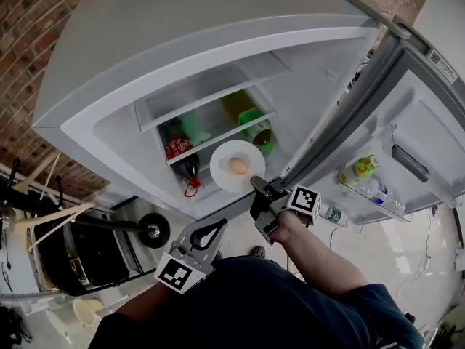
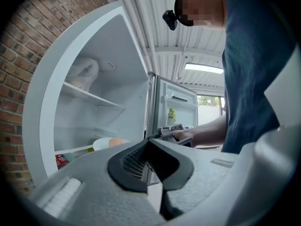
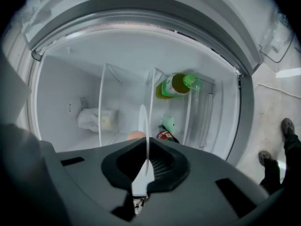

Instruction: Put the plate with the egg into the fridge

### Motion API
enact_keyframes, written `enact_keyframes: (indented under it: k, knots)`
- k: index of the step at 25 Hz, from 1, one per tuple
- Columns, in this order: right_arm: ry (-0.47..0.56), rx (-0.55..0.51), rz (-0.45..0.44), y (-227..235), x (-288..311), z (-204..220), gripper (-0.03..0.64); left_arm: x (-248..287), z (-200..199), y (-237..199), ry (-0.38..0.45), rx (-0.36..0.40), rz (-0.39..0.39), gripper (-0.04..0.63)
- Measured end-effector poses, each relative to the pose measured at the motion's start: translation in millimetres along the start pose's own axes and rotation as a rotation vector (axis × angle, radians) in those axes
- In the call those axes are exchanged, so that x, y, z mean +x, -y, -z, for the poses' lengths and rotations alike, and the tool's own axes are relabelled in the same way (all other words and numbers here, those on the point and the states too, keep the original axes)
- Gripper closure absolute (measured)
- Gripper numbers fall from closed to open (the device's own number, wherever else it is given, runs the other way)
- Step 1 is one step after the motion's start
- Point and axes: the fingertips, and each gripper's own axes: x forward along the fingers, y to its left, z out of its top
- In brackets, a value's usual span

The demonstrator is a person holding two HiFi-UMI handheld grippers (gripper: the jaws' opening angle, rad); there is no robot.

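Note:
A white plate [image 1: 231, 177] carrying a brown egg [image 1: 238, 166] is at the mouth of the open fridge [image 1: 109, 133], level with its lower glass shelf [image 1: 218, 138]. My right gripper [image 1: 259, 185] is shut on the plate's near rim. In the right gripper view the plate [image 3: 143, 121] shows edge-on between the jaws, the egg [image 3: 135, 135] just left of it. My left gripper [image 1: 220, 226] hangs lower and nearer to me, shut with nothing in it. The left gripper view shows the plate [image 2: 100, 144], the egg [image 2: 116, 141] and the right gripper [image 2: 163, 133] from the side.
Inside stand a cola bottle [image 1: 176, 149], a green-capped bottle [image 1: 256, 128] and a white bundle [image 3: 96, 119] on another shelf. The open door [image 1: 418, 137] at right carries bottles [image 1: 361, 169] in its rack. Chairs and a wheel [image 1: 154, 230] sit at lower left.

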Motion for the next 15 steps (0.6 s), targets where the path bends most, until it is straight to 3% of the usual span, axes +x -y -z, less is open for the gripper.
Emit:
enact_keyframes:
  k: [7, 15]
  knots:
    - [-0.067, 0.005, -0.014, 0, 40, -3, 0.598, 0, 4, -10, -0.011, 0.008, -0.07, 0.592]
    - [-0.056, -0.015, -0.011, -4, 80, -33, 0.598, -3, 7, -23, -0.017, -0.009, -0.134, 0.592]
